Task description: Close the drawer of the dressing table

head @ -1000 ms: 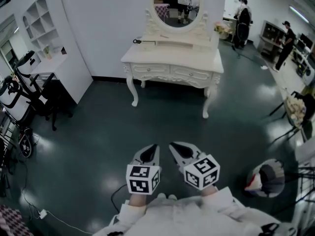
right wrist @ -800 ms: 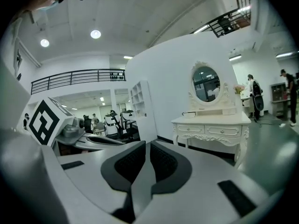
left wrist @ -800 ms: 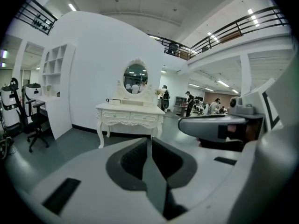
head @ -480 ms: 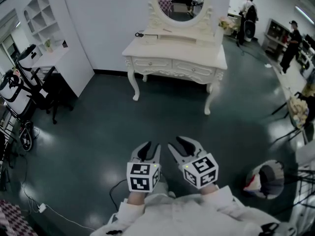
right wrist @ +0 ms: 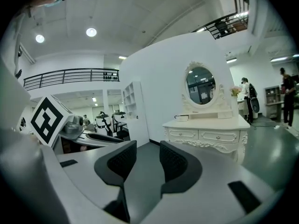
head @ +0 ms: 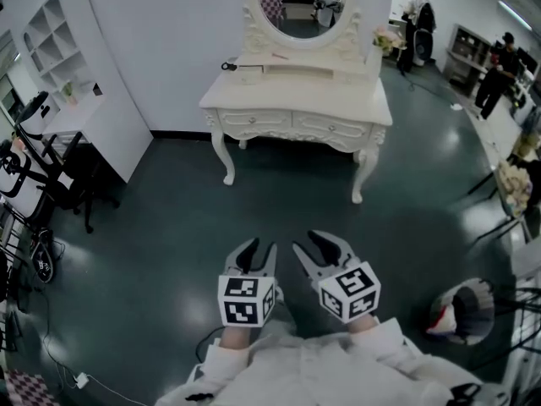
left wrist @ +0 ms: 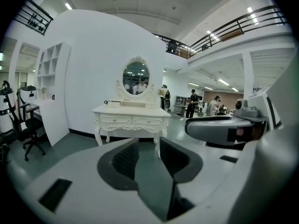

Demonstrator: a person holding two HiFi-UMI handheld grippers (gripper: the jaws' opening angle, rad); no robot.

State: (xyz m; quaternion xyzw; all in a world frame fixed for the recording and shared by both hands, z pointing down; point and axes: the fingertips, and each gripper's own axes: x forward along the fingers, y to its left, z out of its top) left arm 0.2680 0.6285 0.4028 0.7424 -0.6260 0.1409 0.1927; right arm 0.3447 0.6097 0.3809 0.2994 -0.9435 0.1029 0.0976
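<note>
Head view: we have walked closer to the table [head: 296, 100], which stands against the wall, well ahead of us. Our left gripper [head: 256, 254] and right gripper [head: 314, 245], shut a moment ago, are opening with nothing between their jaws. The drawers [head: 254, 122] are not yet within reach.

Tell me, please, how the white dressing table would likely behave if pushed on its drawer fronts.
The dressing table probably feels stiff and fairly heavy, being solid-looking carved furniture. Its thin legs on the glossy floor might let it slide slightly. The tall mirror may wobble.
</note>
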